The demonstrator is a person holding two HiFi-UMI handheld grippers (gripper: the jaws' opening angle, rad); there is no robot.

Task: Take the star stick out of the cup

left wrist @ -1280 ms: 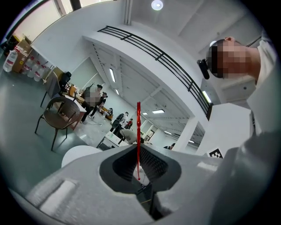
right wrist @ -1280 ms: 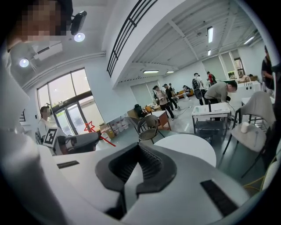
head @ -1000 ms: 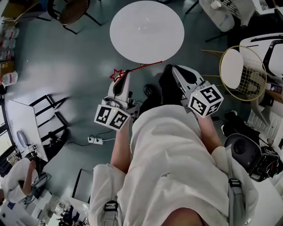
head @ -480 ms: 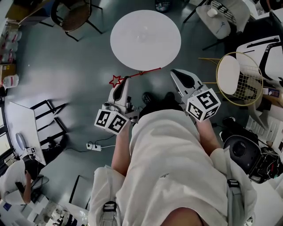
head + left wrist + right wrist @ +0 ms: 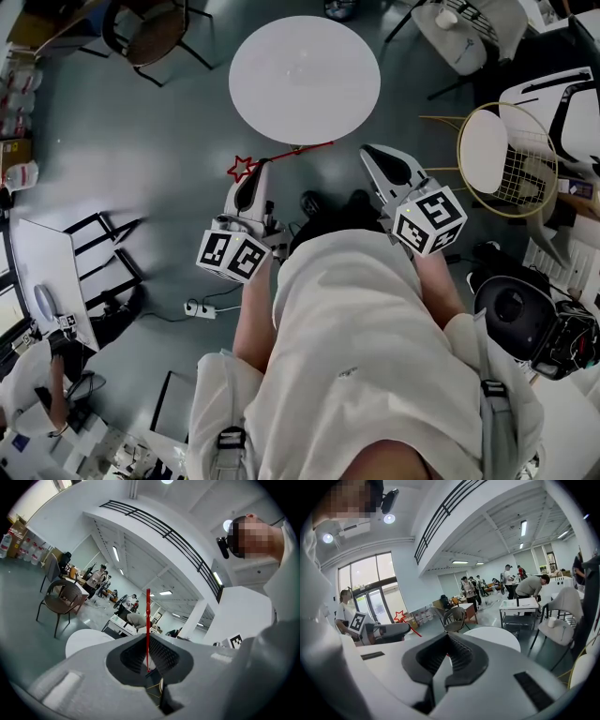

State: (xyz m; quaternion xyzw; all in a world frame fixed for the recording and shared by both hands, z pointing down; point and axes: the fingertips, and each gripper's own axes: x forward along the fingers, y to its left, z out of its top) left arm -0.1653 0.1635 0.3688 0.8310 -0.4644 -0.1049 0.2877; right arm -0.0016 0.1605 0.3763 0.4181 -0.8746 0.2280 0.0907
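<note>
My left gripper [image 5: 262,169] clamps the star stick [image 5: 147,620] over grey floor [image 5: 141,141], off the round white table's [image 5: 305,80] near edge; my right gripper [image 5: 373,159] is closed and empty.

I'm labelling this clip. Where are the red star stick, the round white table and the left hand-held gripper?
red star stick [image 5: 300,151], head view, on its thin shaft.
round white table [image 5: 305,80], head view, on its bare top.
left hand-held gripper [image 5: 263,165], head view, between its fingertips.

A round white counter [image 5: 305,80] stands on the grey floor [image 5: 141,159], with a brown chair [image 5: 155,28] off to its left. A yellow-rimmed racket [image 5: 511,150] lies to the right, and a white power strip [image 5: 200,307] sits on the floor nearer me.
</note>
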